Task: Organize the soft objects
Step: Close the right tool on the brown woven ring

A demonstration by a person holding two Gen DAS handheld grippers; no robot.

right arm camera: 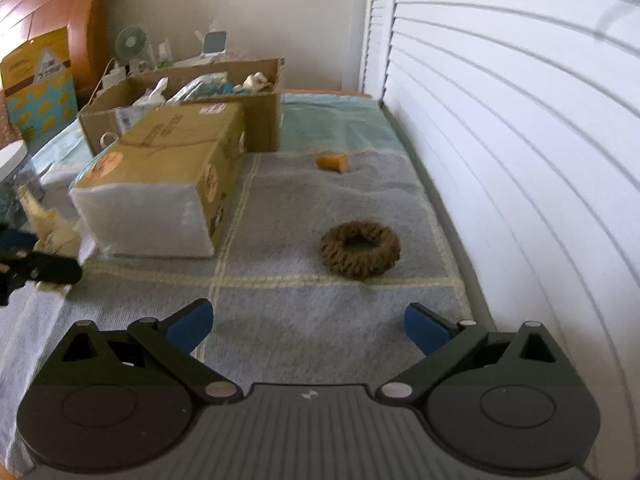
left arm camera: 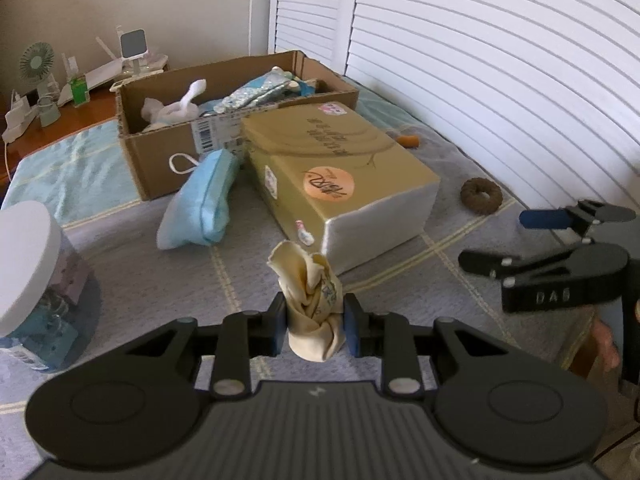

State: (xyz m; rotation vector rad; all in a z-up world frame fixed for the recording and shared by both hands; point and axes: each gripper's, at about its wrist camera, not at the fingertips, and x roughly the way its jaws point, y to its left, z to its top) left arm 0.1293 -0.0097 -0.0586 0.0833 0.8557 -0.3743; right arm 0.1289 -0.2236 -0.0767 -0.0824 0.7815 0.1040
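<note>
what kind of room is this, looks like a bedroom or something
Probably a bedroom: the things lie on a grey towelling bed cover beside white louvred doors, with a wooden side table holding a small green desk fan.

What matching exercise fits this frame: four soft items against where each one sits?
Items:
1. cream crumpled cloth
2. brown woolly ring
3. light blue zip pouch
4. orange cone-shaped piece

Places:
A. leaning against the open cardboard box
B. pinched in the left gripper
C. far along the bed, near the white slatted shutters
D. on the grey cover ahead of the open right gripper

Pairs: 1-B, 2-D, 3-A, 4-C
</note>
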